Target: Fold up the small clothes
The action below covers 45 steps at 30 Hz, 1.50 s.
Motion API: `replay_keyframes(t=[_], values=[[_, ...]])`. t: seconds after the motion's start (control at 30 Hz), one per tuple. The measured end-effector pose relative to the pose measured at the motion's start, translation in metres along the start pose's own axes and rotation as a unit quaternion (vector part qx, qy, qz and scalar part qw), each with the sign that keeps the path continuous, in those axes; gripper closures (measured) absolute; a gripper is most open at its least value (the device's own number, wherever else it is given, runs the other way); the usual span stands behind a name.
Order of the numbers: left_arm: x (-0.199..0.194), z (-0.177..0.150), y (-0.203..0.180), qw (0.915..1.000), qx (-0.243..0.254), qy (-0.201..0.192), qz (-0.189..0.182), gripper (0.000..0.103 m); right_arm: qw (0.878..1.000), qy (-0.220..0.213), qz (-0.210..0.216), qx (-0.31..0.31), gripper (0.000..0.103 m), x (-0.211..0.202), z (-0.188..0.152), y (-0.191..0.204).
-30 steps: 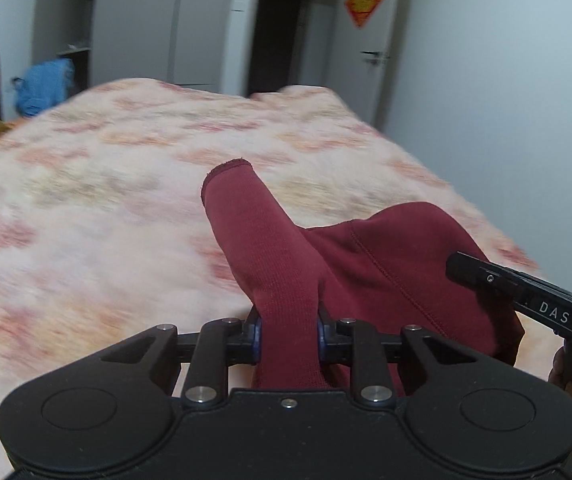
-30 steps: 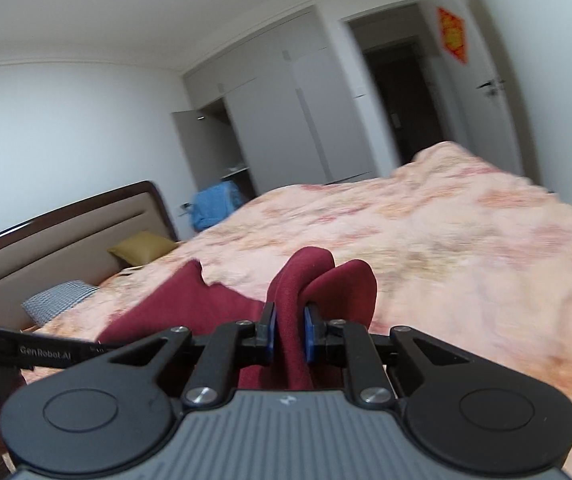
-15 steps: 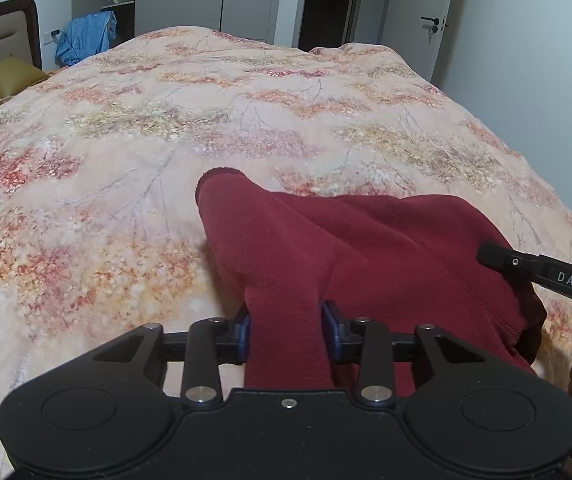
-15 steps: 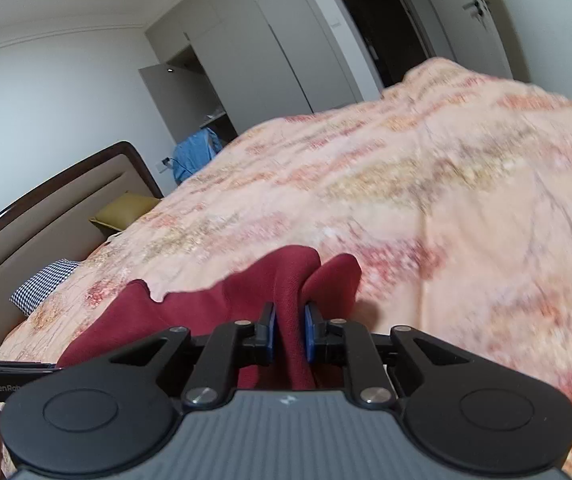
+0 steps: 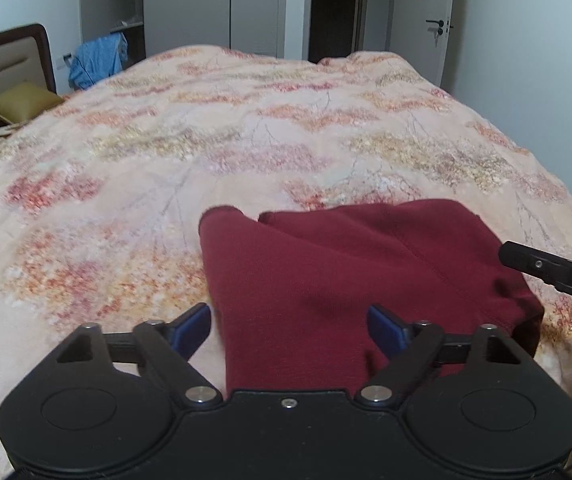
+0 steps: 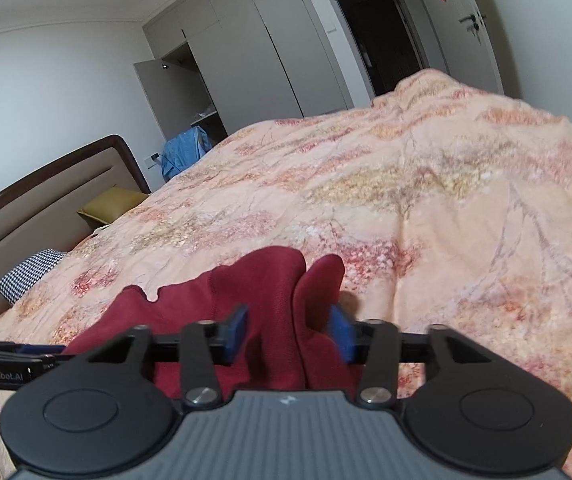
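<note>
A dark red knitted garment (image 5: 357,276) lies folded on the floral bedspread (image 5: 206,152), its sleeve end pointing away at the left. My left gripper (image 5: 289,326) is open, its blue pads wide apart on either side of the near edge of the garment. In the right wrist view the same garment (image 6: 270,300) lies bunched between the pads of my right gripper (image 6: 287,334), which is open too and no longer pinches the cloth. The right gripper's side shows at the right edge of the left wrist view (image 5: 553,270).
The bed fills both views. A headboard (image 6: 46,196), a yellow pillow (image 6: 110,206) and a checked pillow (image 6: 30,274) are at the left. A blue garment (image 5: 98,58) hangs by the open wardrobe. A dark doorway (image 5: 333,8) is at the far end.
Both grippers have lowered the red garment onto the bedspread and opened their jaws, letting go of the cloth. The sleeve that stood up now lies flat.
</note>
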<state>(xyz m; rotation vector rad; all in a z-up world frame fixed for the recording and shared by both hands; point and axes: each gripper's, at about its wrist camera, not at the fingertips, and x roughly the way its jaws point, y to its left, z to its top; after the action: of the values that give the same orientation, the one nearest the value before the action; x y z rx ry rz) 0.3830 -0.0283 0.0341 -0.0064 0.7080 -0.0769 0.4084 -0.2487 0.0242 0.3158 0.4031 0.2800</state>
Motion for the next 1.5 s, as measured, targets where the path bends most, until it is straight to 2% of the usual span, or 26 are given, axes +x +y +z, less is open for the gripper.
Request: replay_keyframes(t=[0.13,0.2,0.37,0.5,0.63,0.97,1.27,1.5], values=[[-0.028,-0.001,-0.001,0.9994,-0.007,-0.03,0.013,0.003,0.999,-0.028,-0.005,-0.024,0.023,-0.027,0.005,0.014],[-0.046,-0.004,-0.001,0.9986,-0.012,-0.049,0.018,0.001,0.998,-0.048,-0.008,-0.033,0.011,-0.044,0.007,0.022],[-0.093,-0.017,0.0,0.9959,-0.02,-0.084,0.027,0.001,0.993,-0.098,-0.009,-0.058,0.0,-0.094,0.009,0.042],[-0.131,-0.042,0.0,0.9929,-0.03,-0.109,0.037,0.001,0.989,-0.129,-0.01,-0.075,0.0,-0.136,0.001,0.057],[-0.161,-0.076,0.003,0.992,-0.053,-0.111,0.03,0.001,0.986,-0.144,-0.007,-0.085,0.0,-0.173,-0.019,0.069],[-0.206,-0.149,-0.001,0.989,-0.06,-0.13,0.037,0.001,0.983,-0.143,-0.033,-0.114,0.0,-0.243,-0.09,0.086],[-0.212,-0.181,-0.003,0.9889,-0.037,-0.136,0.048,0.001,0.981,-0.131,-0.057,-0.128,0.0,-0.264,-0.135,0.092],[-0.213,-0.183,0.003,0.9885,-0.047,-0.135,0.05,0.001,0.984,-0.12,-0.056,-0.119,0.0,-0.265,-0.139,0.09]])
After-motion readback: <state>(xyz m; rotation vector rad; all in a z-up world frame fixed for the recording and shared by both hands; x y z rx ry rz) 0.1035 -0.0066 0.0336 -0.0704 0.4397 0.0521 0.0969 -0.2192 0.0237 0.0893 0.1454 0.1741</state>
